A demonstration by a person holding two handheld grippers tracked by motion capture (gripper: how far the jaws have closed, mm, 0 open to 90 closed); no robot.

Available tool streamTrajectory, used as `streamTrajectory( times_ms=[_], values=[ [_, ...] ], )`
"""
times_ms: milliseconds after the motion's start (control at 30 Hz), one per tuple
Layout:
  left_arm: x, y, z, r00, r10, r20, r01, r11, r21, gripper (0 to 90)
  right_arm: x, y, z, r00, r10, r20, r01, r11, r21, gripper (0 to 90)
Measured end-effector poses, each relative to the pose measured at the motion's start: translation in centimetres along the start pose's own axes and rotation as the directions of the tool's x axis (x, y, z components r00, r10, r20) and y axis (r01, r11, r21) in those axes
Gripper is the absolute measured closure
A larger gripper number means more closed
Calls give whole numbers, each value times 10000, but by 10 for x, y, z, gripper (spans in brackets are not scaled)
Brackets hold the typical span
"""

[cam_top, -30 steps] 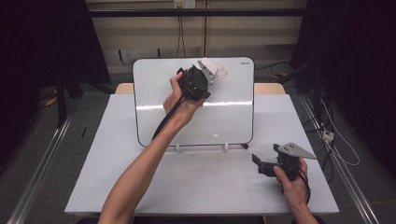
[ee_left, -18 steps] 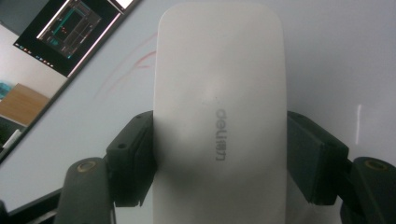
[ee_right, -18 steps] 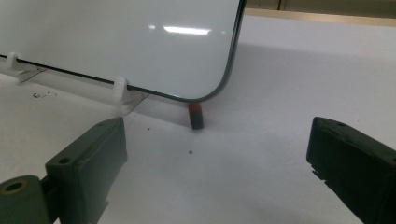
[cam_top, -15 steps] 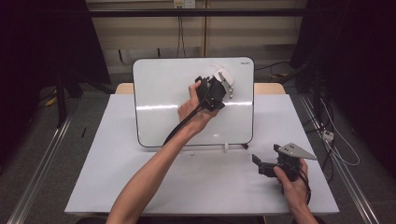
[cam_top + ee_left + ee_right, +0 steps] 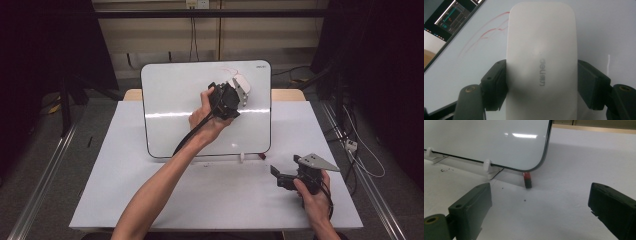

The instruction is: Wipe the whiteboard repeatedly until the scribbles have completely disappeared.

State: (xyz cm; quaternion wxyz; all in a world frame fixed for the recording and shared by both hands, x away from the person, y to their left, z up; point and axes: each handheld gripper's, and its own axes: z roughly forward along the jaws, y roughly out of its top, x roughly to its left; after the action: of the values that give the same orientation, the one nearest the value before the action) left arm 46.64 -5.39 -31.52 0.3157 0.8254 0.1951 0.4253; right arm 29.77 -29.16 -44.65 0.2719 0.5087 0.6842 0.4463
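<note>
left hand-held gripper (image 5: pixel 239 93): I see it upper centre of the high view, clamped on the white eraser (image 5: pixel 242 83), pressed against the whiteboard (image 5: pixel 170 110).
eraser, left gripper view: fills the middle of the frame (image 5: pixel 541 57); both black pads squeeze its long sides. Smooth matte white plastic, rounded oblong, faint grey embossed brand lettering running sideways.
eraser, high view: just a small white blob past the jaws; no lettering readable there.
red marks (image 5: pixel 486 32): thin curved red marker strokes on the board, upper left of the left gripper view, just beside the eraser. In the high view I get a faint red line near the board's top edge (image 5: pixel 229 70).
whiteboard: glossy white, dark thin rim, rounded corners, leaning upright at the back of the desk (image 5: pixel 150 200); a light bar reflects across it.
right hand-held gripper (image 5: pixel 278 176): lower right of the high view, resting low over the desk, well apart from the board. Jaws stand wide with nothing between them (image 5: pixel 541 212).
right gripper view extras: board's lower corner (image 5: pixel 499 142), white clip feet (image 5: pixel 487 166), and a small red-and-black block (image 5: pixel 527 179) under the corner.
desk surface: flat matte white, a few dark specks.
</note>
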Motion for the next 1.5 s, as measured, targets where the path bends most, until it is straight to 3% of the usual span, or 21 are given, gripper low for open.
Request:
streamTrajectory(
  times_ms=[133, 433, 567, 767, 1033, 1200, 1500],
  values=[
    [8, -1, -2, 9999, -43, -108, 43, 10000, -6, 312, 0, 0, 0, 10000, -5, 21, 5, 10000, 8, 54],
    [41, -12, -9, 9958, -870, -291, 874, 9961, 99, 311, 0, 0, 0, 10000, 35, 19, -35, 10000, 12, 54],
    [41, -13, -9, 9959, -816, -378, 820, 9966, 106, 312, 0, 0, 1, 10000, 3, 16, -3, 10000, 25, 54],
    [29, -10, -7, 9973, -467, -558, 474, 9988, 104, 311, 0, 0, 0, 10000, 60, 21, -60, 10000, 39, 54],
    [38, -17, -10, 9908, -1211, -603, 1225, 9923, 200, 311, -1, -1, 0, 10000, 51, 29, -51, 10000, -2, 54],
    [35, -13, -8, 9931, -998, -622, 1018, 9944, 292, 310, -1, 0, 0, 10000, 37, 49, -37, 10000, 9, 55],
    [37, -4, -4, 9930, -991, -639, 1018, 9939, 415, 310, 0, 0, 0, 10000, 20, 40, -20, 10000, -8, 55]
  ],
)
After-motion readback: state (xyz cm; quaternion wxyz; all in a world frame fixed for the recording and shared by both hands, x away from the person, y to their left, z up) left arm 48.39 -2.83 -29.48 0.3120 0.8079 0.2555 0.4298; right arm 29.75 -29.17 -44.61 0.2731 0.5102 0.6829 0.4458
